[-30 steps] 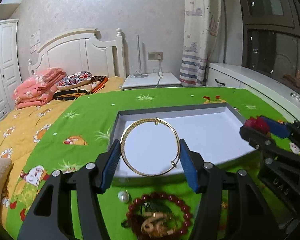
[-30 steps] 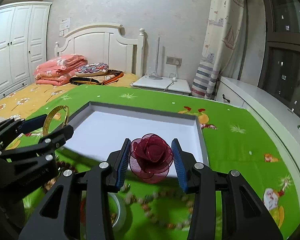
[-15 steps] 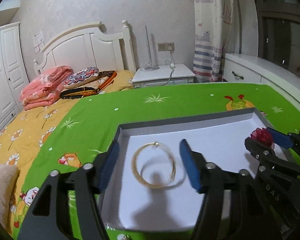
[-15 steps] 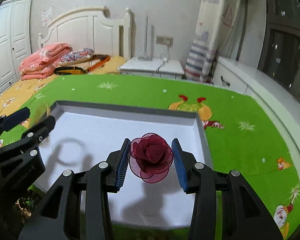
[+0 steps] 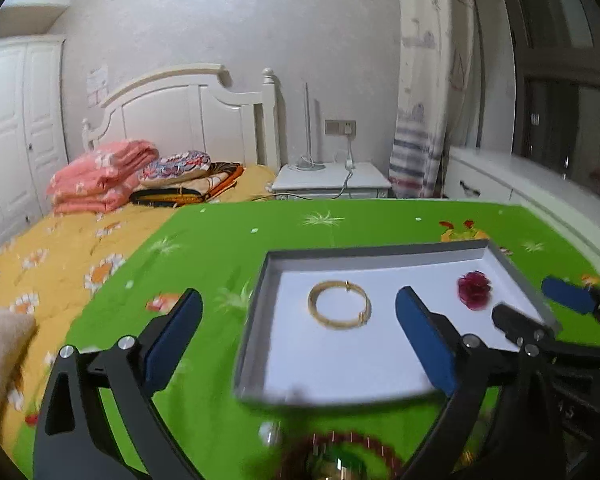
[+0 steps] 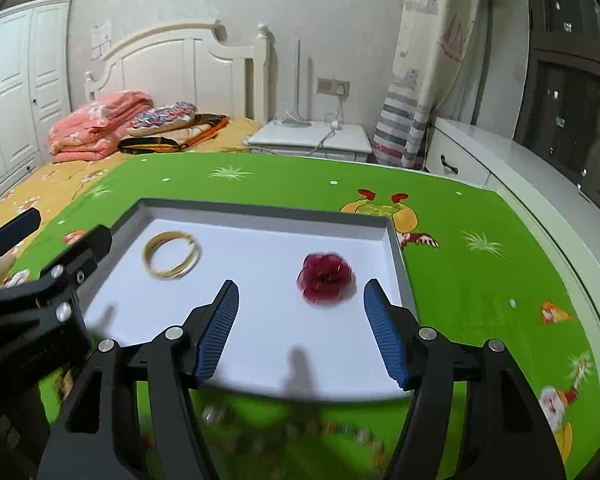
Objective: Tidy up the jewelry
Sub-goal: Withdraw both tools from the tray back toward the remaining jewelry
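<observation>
A gold bangle (image 5: 339,307) lies flat in the left part of the white tray (image 5: 260,280). It also shows in the right wrist view (image 6: 172,259). A dark red fabric rose (image 6: 325,278) lies in the tray's right part (image 5: 474,290). My left gripper (image 5: 298,340) is open and empty, above the tray's near left side. My right gripper (image 6: 300,332) is open and empty, just short of the rose. A red bead bracelet (image 5: 340,454) lies blurred on the green cloth in front of the tray.
The tray (image 6: 396,252) sits on a green patterned cloth (image 6: 480,280). Loose beads (image 6: 340,428) lie blurred near its front edge. A bed with folded pink blankets (image 5: 100,180) is at the left, a white nightstand (image 5: 328,184) behind, a white cabinet (image 6: 540,176) at right.
Both grippers opened and drew back. The bangle and the rose were let go and now lie in the tray.
</observation>
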